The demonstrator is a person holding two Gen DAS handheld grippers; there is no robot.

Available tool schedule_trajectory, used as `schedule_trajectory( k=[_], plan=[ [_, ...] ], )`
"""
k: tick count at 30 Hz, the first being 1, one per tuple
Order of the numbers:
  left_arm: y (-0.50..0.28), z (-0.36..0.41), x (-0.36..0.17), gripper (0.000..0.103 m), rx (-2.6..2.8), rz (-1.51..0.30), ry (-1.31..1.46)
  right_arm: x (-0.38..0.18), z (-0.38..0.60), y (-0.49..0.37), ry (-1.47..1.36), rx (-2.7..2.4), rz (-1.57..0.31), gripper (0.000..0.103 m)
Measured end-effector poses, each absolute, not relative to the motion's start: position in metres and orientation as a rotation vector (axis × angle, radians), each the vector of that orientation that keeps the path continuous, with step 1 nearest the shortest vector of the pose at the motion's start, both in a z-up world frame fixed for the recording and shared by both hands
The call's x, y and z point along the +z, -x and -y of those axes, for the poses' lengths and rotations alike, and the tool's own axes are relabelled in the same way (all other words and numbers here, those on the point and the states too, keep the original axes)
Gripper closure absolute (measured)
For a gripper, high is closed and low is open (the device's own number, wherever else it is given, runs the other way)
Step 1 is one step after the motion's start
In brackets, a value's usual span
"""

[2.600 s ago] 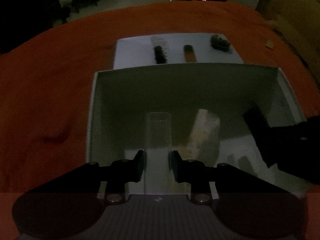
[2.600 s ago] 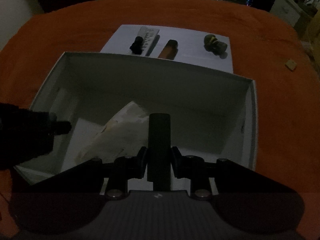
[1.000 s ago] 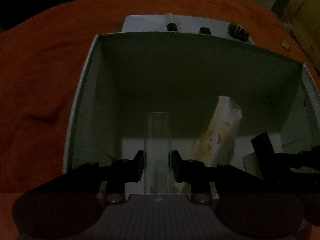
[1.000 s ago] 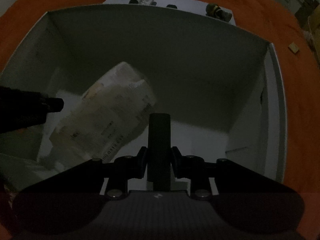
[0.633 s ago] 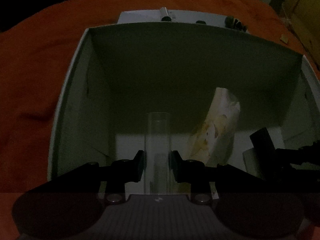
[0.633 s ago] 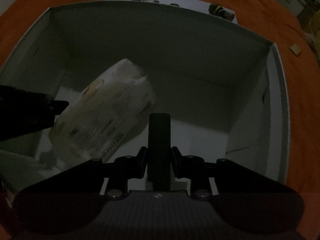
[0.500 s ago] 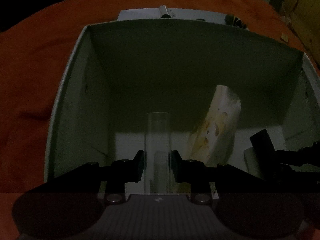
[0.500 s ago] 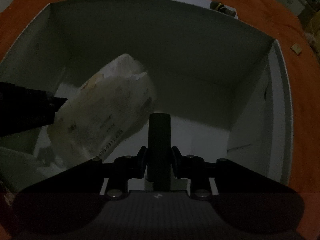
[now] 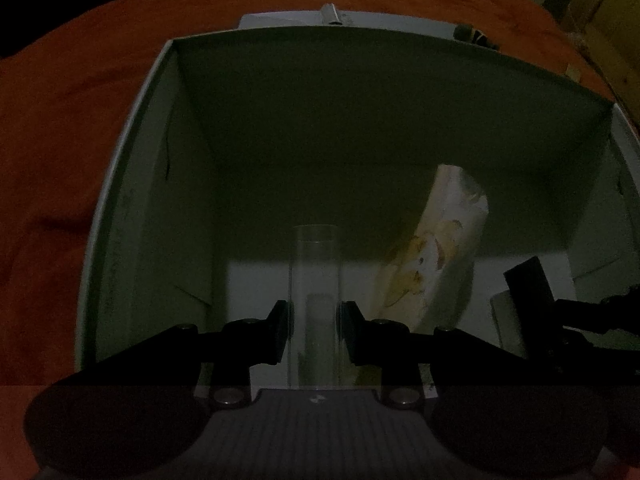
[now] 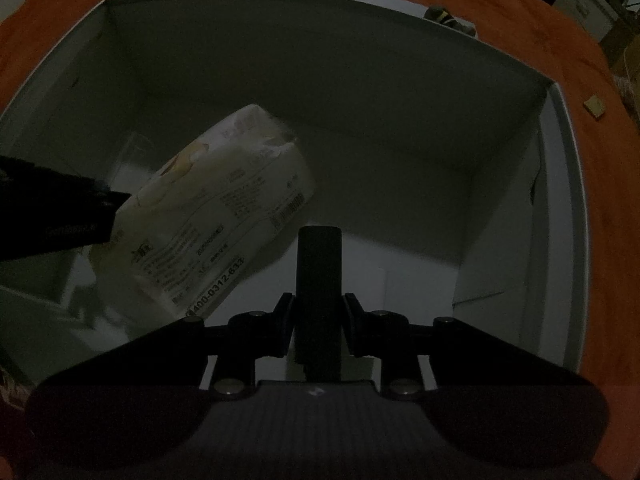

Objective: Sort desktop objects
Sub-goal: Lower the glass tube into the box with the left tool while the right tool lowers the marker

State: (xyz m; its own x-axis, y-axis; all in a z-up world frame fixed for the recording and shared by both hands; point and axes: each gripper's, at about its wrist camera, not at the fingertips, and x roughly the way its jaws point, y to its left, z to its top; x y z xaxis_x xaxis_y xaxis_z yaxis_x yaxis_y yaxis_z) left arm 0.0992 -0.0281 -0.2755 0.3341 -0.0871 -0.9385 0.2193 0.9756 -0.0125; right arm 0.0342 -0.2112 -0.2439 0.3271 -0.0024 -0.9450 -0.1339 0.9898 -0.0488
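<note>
The scene is dim. My left gripper (image 9: 314,330) is shut on a clear plastic tube (image 9: 314,276) that points down into an open white box (image 9: 132,208). My right gripper (image 10: 319,328) is shut on a dark cylinder (image 10: 319,276), also held low inside the white box (image 10: 560,208). A pale printed packet (image 10: 216,216) lies on the box floor, between the two grippers; in the left wrist view the packet (image 9: 436,256) leans to the right of the tube. The dark cylinder (image 9: 528,284) shows at that view's right edge.
The box rests on an orange-red cloth (image 9: 60,128). Behind its far wall lies a white sheet (image 9: 280,20) with small items, mostly hidden: a pale stick (image 9: 330,14) and a dark lump (image 10: 444,14). A small tan block (image 10: 594,105) sits on the cloth at right.
Both grippers have sunk a little deeper into the box over the last second, so its walls fill more of each view. The grips on the tube and the cylinder have not changed.
</note>
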Motion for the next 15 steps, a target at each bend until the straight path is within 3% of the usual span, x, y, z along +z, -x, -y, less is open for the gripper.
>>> schedule_trajectory(
  k=[15],
  plan=[
    [-0.1011, 0.0271, -0.2768, 0.078, -0.196, -1.222, -0.119, -0.2384, 0.211, -0.0322, 0.128, 0.088, -1.23, 0.075]
  ],
)
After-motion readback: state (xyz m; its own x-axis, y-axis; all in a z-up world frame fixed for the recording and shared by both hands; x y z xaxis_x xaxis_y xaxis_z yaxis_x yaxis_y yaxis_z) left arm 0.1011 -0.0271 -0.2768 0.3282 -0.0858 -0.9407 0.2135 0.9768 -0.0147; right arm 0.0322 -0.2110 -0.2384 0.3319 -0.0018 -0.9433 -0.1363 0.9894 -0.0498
